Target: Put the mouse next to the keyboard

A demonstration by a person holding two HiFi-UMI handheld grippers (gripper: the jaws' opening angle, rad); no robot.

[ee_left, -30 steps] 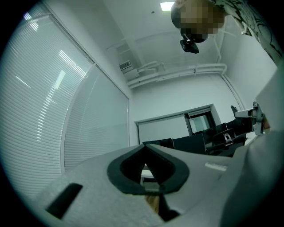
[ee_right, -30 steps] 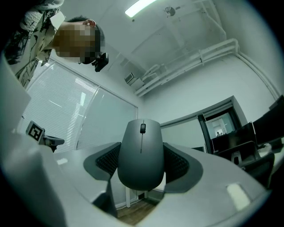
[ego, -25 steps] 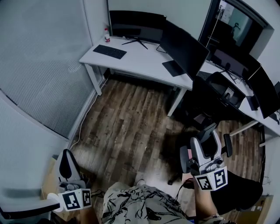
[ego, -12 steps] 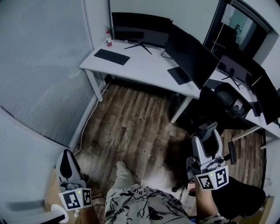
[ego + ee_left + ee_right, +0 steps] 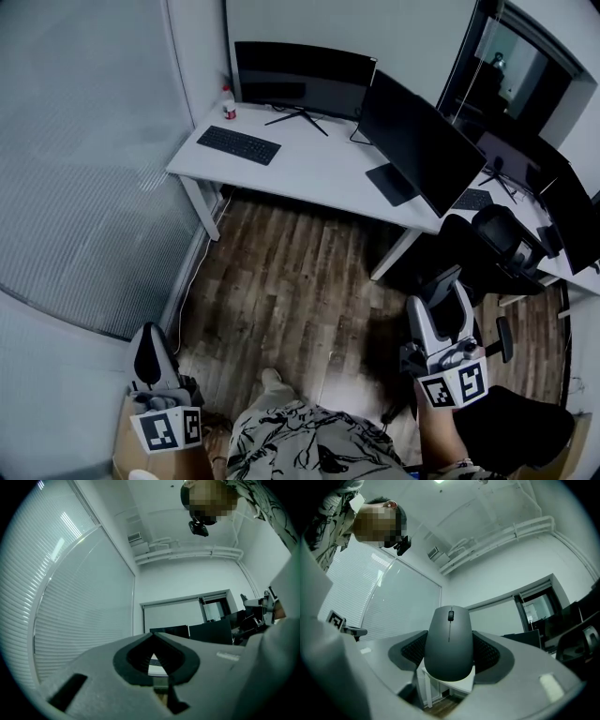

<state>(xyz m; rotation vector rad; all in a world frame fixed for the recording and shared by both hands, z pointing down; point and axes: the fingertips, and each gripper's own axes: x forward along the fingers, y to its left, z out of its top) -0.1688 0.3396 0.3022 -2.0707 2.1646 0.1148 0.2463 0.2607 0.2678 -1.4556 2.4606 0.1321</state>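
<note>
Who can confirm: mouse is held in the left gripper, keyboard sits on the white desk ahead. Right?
Wrong gripper. The mouse is held in the right gripper, as the right gripper view shows; the left gripper is shut on nothing. The keyboard does sit on the white desk ahead.

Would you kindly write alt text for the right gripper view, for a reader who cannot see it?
The right gripper holds a dark grey computer mouse between its fingers, scroll wheel facing the camera. Behind are window blinds, a white wall and ceiling pipes.
</note>
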